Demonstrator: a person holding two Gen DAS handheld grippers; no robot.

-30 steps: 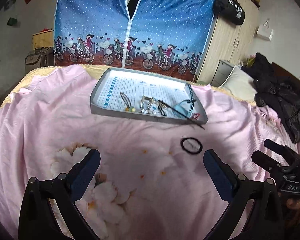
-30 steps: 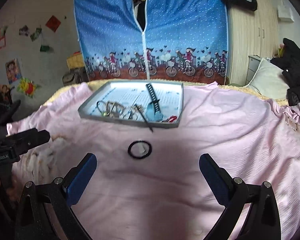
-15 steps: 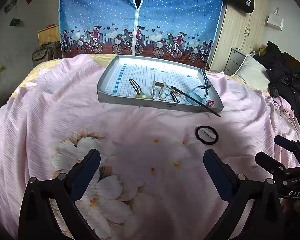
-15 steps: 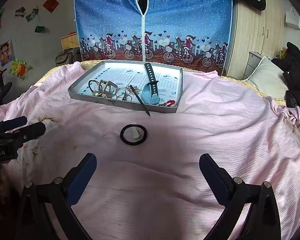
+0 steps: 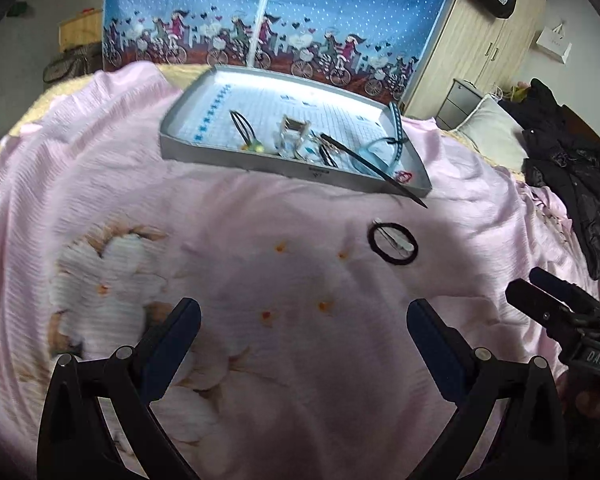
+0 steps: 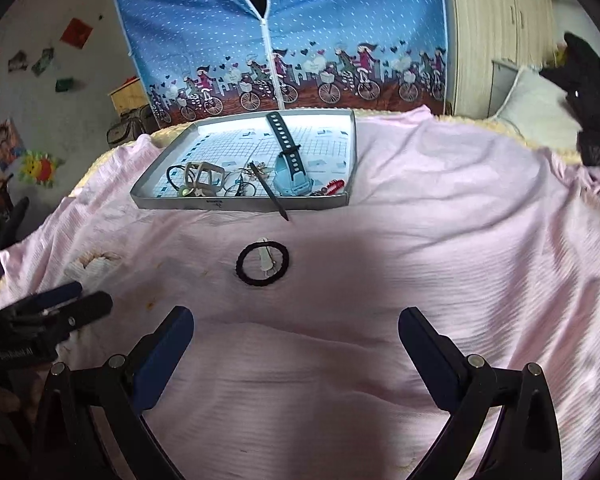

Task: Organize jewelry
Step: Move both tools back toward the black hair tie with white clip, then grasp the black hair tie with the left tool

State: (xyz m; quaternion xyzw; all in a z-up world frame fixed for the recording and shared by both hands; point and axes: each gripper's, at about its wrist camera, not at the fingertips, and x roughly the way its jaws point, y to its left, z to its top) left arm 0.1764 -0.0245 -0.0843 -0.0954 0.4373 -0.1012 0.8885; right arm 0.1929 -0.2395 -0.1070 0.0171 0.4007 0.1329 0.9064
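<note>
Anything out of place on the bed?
Two things. A black hair tie with a white clip inside it lies on the pink sheet, outside the tray. A dark stick overhangs the tray's front rim.

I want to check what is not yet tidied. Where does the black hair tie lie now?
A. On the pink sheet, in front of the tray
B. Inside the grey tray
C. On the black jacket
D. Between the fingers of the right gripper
A: the black hair tie lies flat on the pink sheet, in front of the grey tray and apart from it, with both grippers open and empty.
</note>
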